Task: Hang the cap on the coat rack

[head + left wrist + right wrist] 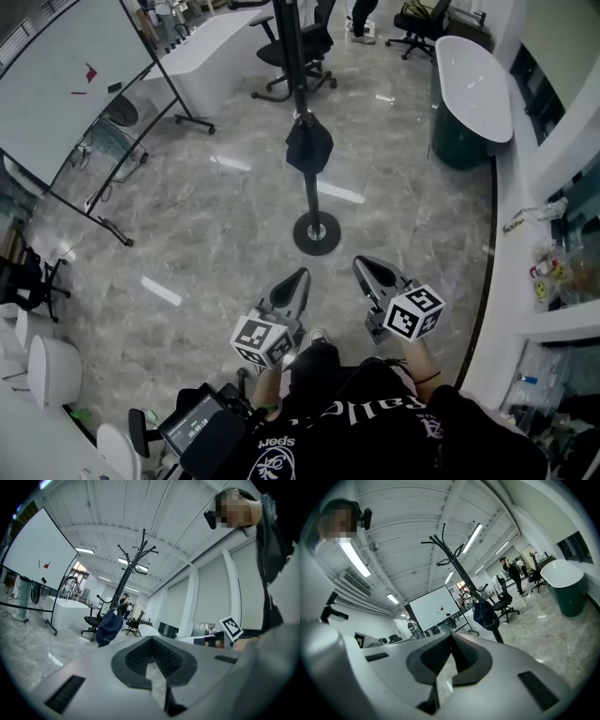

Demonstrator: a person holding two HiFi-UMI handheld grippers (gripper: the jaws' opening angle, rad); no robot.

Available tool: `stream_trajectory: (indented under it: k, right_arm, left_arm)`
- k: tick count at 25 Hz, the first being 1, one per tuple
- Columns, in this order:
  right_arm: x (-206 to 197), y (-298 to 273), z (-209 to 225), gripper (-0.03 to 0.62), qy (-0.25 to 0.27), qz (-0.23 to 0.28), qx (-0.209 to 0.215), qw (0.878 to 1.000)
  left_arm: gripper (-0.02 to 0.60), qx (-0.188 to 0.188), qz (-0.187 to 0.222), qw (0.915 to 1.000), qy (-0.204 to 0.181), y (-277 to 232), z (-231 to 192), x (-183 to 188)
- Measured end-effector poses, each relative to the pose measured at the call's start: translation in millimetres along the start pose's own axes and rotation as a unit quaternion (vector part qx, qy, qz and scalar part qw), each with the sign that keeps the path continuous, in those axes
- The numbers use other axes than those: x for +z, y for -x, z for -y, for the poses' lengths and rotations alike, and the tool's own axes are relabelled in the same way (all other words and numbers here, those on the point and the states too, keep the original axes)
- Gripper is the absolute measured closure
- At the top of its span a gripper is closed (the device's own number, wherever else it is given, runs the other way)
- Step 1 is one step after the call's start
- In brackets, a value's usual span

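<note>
The grey marble floor fills the frame, with a whiteboard slanting across the upper left. The coat rack stands at upper centre, and the dark cap hangs on it partway down the pole, clear of the floor. At lower centre the left claw and right claw are both pinched together, empty, well apart from the rack. The hanging looks done. A good finish would keep both claws clear of the pole, so nothing jolts the cap loose. No container shows near the rack.
</note>
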State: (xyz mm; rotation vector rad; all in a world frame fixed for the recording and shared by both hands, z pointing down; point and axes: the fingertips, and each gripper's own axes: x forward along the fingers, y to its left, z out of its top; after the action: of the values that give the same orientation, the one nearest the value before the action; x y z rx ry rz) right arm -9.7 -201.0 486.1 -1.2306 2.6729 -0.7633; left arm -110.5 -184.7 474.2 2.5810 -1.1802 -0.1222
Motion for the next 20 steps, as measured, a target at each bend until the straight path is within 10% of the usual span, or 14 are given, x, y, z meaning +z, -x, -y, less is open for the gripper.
stream_trajectory:
  k: [20]
  right_arm:
    - [-9, 198, 53, 0.577, 0.000, -0.045, 0.067, 0.997]
  left_arm:
    - [0.583, 0.031, -0.021, 0.9993, -0.002, -38, 223, -86]
